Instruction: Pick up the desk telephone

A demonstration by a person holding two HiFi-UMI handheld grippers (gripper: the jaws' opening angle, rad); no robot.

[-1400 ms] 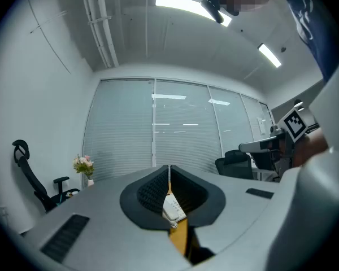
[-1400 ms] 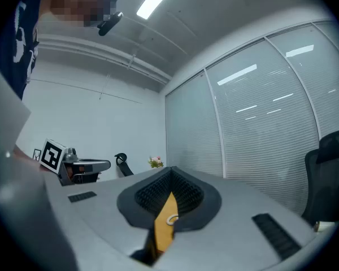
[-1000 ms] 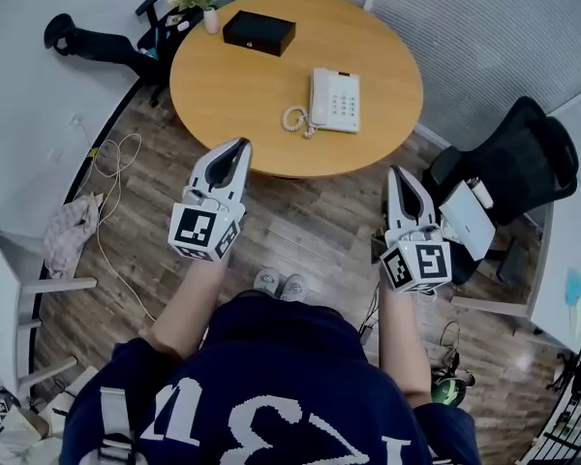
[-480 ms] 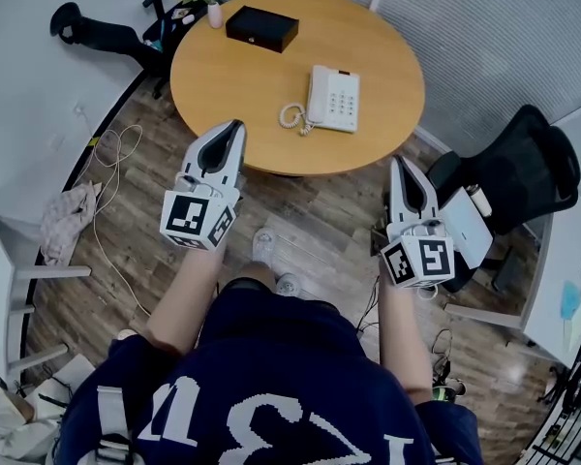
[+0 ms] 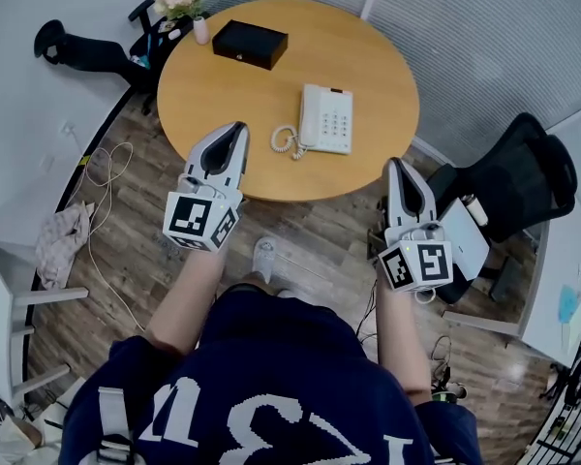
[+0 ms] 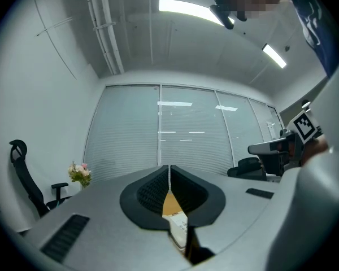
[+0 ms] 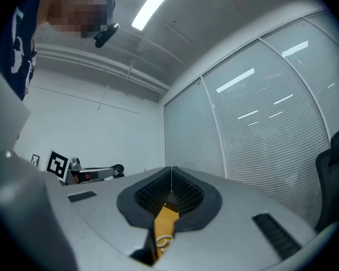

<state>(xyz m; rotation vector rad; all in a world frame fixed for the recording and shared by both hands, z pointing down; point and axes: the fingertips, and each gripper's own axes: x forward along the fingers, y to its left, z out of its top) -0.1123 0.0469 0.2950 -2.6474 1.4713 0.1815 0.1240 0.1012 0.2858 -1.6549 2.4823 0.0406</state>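
One whole desk telephone (image 5: 326, 119) — head view

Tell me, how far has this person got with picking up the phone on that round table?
Done: nothing yet. The desk telephone lies flat on the round table, and neither gripper touches it.
In hand: the left gripper and the right gripper point toward the table, jaws shut and empty, both short of the desk telephone.
Left: probably open a gripper, reach in, close on it and lift.
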